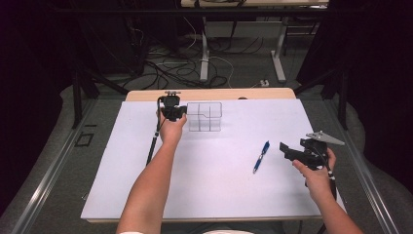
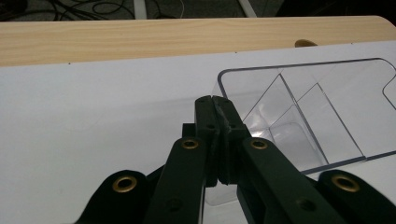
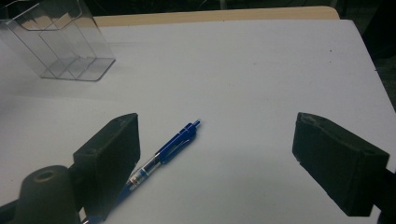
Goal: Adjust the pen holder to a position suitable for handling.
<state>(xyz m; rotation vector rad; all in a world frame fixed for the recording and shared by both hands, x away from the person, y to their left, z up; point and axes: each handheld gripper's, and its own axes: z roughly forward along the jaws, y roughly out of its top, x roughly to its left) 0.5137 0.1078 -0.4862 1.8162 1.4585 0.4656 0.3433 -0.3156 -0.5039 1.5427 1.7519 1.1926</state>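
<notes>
Pen [image 3: 163,151]: a blue click pen, lying on the white table [image 1: 146,185] right of centre in the high view, tip end pointing up-frame; in the right gripper view it is running diagonally from the lower left toward the middle, its lower end passing just beside the near-left jaw.
Right gripper [image 1: 287,149]: sitting at the right of the high view, just right of the pen [image 1: 261,156]; its jaws are standing wide apart and carrying nothing.
Step in hand: judging by the layout, the right gripper is lining up to pick the pen, probably for the clear organiser.
Doing it well: the pen is sitting off to the left jaw rather than midway, so the hand should be shifting until the barrel is centred between the pads, with the jaws crossing the barrel, then lowering close to the table before closing on the blue grip section.
Risk: closing off-centre could be rolling or flicking the pen away.
Left gripper [image 2: 215,100]: at upper centre-left of the high view; its jaws are pressed together at the tips, apparently pinching the near wall of the organiser.
Clear organiser [image 2: 299,116]: a transparent divided box, standing upright at the upper middle of the high view, well apart from the pen.
Left hand's job: it should be steadying the organiser.
</notes>
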